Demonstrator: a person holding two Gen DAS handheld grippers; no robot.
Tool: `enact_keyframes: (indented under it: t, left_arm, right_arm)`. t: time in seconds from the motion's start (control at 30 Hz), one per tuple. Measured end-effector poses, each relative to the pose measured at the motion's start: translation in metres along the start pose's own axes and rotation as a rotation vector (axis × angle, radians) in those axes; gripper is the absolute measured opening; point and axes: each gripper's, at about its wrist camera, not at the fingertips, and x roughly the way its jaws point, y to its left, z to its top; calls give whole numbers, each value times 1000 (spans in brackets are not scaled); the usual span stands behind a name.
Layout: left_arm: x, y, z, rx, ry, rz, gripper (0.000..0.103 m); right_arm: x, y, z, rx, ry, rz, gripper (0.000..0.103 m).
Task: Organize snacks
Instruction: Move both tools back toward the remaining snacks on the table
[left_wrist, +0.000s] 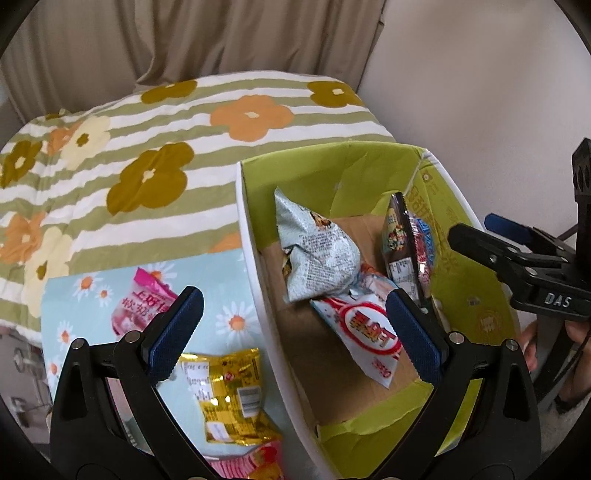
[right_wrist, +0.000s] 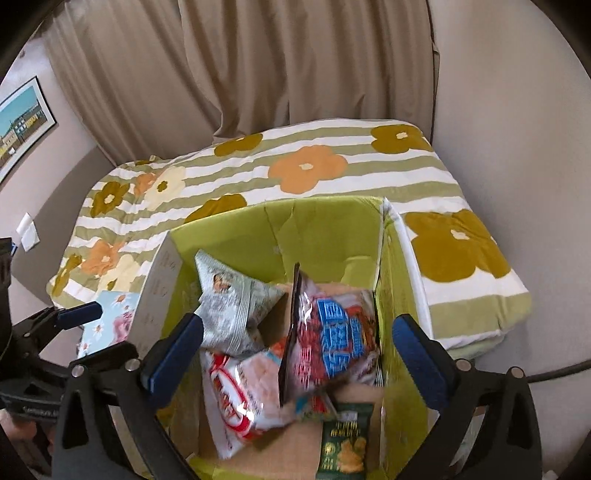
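Note:
A green-lined cardboard box (left_wrist: 314, 170) (right_wrist: 332, 221) stands on the bed. In it lie a grey-white packet (left_wrist: 317, 251) (right_wrist: 236, 310), a white-and-red packet (left_wrist: 369, 332) (right_wrist: 236, 398), a red-and-blue packet (left_wrist: 406, 243) (right_wrist: 332, 332) standing on edge and blurred, and a green packet (right_wrist: 345, 439). My right gripper (right_wrist: 297, 328) hangs open over the box, touching nothing. My left gripper (left_wrist: 291, 310) is open astride the box's left wall. On a pale blue flowered mat (left_wrist: 229, 273) beside the box lie a pink packet (left_wrist: 144, 306) and a gold packet (left_wrist: 229, 395).
The box and mat rest on a striped, flowered quilt (left_wrist: 147, 147) (right_wrist: 369, 177). Beige curtains (right_wrist: 258, 74) hang behind it and a bare wall (left_wrist: 480, 92) is to the right. A further pink-red packet (left_wrist: 255, 465) shows at the bottom edge. A person's hand (left_wrist: 576, 332) holds the right gripper.

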Motion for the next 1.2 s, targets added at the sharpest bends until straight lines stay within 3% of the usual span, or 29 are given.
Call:
enact_keyframes:
  t: [0.37, 0.67, 0.87, 1.2]
  left_arm:
    - [-65, -20, -18, 5, -100, 35, 99]
    - [-131, -14, -65, -40, -177, 131, 99]
    - [-166, 13, -105, -91, -201, 191, 99]
    - [-204, 85, -170, -201, -198, 235, 99]
  right_arm:
    - [-60, 14, -13, -27, -66, 42, 102]
    - [-101, 49, -33, -137, -135, 140, 102]
    - [-117, 81, -54, -188, -152, 199, 102]
    - [-121, 138, -97, -221, -124, 225, 102]
